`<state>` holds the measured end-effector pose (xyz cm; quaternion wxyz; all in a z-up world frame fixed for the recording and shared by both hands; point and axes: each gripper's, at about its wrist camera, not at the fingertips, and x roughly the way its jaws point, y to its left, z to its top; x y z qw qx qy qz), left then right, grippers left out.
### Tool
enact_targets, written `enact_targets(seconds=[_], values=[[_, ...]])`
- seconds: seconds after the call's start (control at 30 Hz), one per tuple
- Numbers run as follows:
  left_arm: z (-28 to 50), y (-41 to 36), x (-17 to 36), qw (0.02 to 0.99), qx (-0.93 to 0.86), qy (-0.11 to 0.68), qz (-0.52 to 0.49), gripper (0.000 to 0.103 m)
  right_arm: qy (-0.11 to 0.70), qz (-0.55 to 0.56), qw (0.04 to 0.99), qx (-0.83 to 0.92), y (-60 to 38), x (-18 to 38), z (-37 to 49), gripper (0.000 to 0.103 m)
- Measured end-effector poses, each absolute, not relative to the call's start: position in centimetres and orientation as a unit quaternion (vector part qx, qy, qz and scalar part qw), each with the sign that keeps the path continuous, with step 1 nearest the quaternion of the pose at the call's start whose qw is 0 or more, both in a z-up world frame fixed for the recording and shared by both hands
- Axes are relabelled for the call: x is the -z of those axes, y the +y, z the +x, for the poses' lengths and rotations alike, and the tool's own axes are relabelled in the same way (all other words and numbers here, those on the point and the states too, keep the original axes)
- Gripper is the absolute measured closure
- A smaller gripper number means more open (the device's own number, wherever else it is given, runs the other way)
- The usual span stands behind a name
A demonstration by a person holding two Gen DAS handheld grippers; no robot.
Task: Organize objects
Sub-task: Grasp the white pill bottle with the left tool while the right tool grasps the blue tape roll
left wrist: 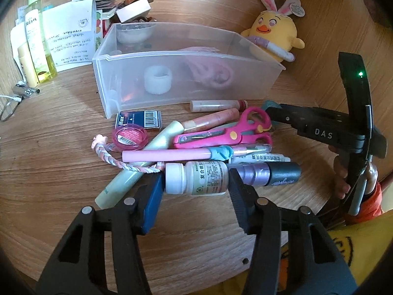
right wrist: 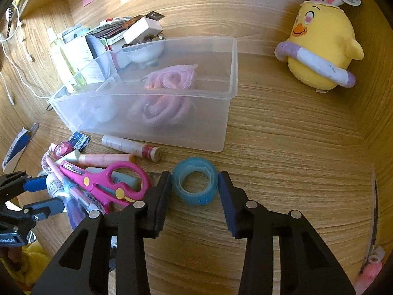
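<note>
**Left wrist and right wrist: both tools closing in on a first pick each**

Left wrist view shows the left tool [left wrist: 196, 184] straddling a small white pill bottle [left wrist: 196, 180] that lies on its side on the worktop [left wrist: 61, 147], long axis running across the picture, white cap toward the left. The pads sit right at its two ends; whether they press yet I cannot tell.

Right wrist view has the right tool [right wrist: 195, 191] on either side of a blue tape roll [right wrist: 195, 184] lying flat, hole facing up, just in front of the clear bin [right wrist: 231, 73]. Narrow gaps show beside both pads, so it is not yet clamped.

By my reading the sorting is early. The bin holds a pink cord bundle [right wrist: 167, 98] and a small white ring [left wrist: 158, 80]. Left outside in a heap are the pink scissors [left wrist: 228, 132], a pink pen [left wrist: 172, 154], a purple tube [left wrist: 265, 174], a pale green tube [left wrist: 137, 169], a braided band [left wrist: 118, 159] and a pink round compact [left wrist: 130, 135].
</note>
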<state>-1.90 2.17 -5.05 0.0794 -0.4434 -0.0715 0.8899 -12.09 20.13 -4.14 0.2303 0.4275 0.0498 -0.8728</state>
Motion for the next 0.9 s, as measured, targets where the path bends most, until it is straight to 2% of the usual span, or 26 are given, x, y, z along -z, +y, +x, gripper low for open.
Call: enact_targets(seconds=[0.37, 0.9], values=[[-0.5, 2.0, 2.6, 0.090, -0.902, -0.063, -0.418, 0.051, 0.039, 0.390, 0.239, 0.888, 21.1, 1.5, -10.0, 0.067], [-2.8, -1.4, -2.5, 0.028, -0.945, -0.051, -0.322, 0.051, 0.033, 0.323, 0.240, 0.915, 20.6, -2.4, -10.5, 0.067]])
